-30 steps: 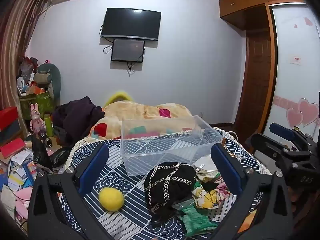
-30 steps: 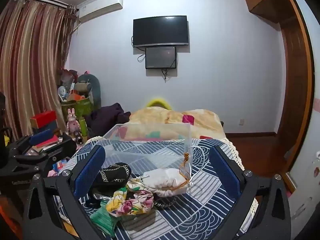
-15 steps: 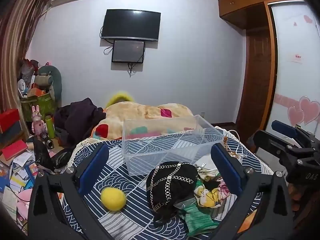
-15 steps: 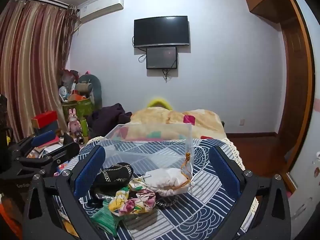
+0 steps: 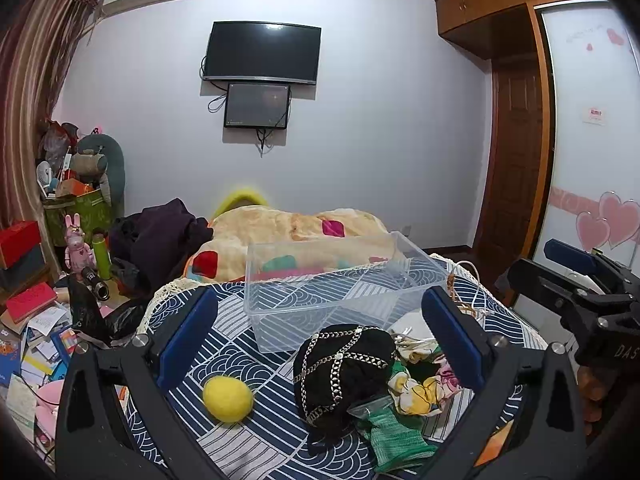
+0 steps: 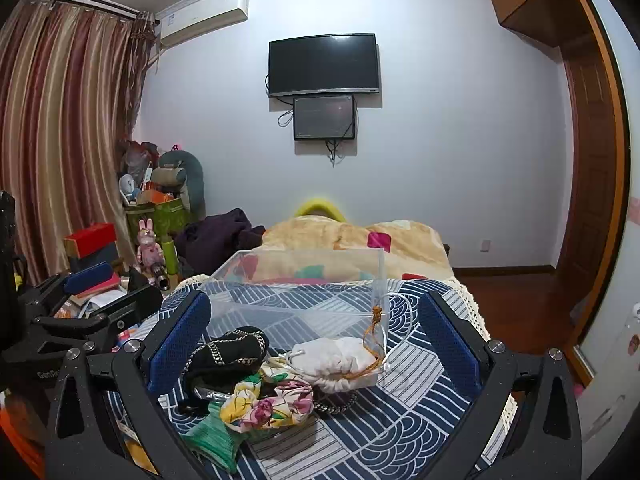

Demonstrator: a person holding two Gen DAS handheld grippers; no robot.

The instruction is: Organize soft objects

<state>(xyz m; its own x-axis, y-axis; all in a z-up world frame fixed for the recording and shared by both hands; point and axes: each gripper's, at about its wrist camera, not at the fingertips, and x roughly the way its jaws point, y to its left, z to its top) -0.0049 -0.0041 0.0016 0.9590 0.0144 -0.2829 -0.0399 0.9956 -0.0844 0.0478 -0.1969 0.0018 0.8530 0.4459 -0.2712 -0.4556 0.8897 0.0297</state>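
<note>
On a blue-and-white patterned cloth [image 5: 240,344] lies a pile of soft things: a black chain-trimmed pouch [image 5: 344,372], a floral cloth [image 6: 268,404], a green knit piece [image 5: 394,436], a white drawstring bag [image 6: 340,362]. A yellow felt ball [image 5: 228,398] lies apart to the left. Behind them stands an empty clear plastic bin [image 5: 340,288], also in the right wrist view [image 6: 296,292]. My left gripper [image 5: 320,344] is open and empty, above the ball and pouch. My right gripper [image 6: 316,344] is open and empty, over the pile.
A quilt [image 5: 288,236] and dark clothes [image 5: 160,240] lie beyond the bin. Books, boxes and toys clutter the floor at the left [image 5: 36,320]. A wooden door and wardrobe [image 5: 516,160] stand at the right. The cloth's lace edge [image 6: 472,300] drops off at the right.
Both views have shifted slightly; the left gripper has drifted a little so the bin and pile sit marginally further right. Nothing was grasped or moved.
</note>
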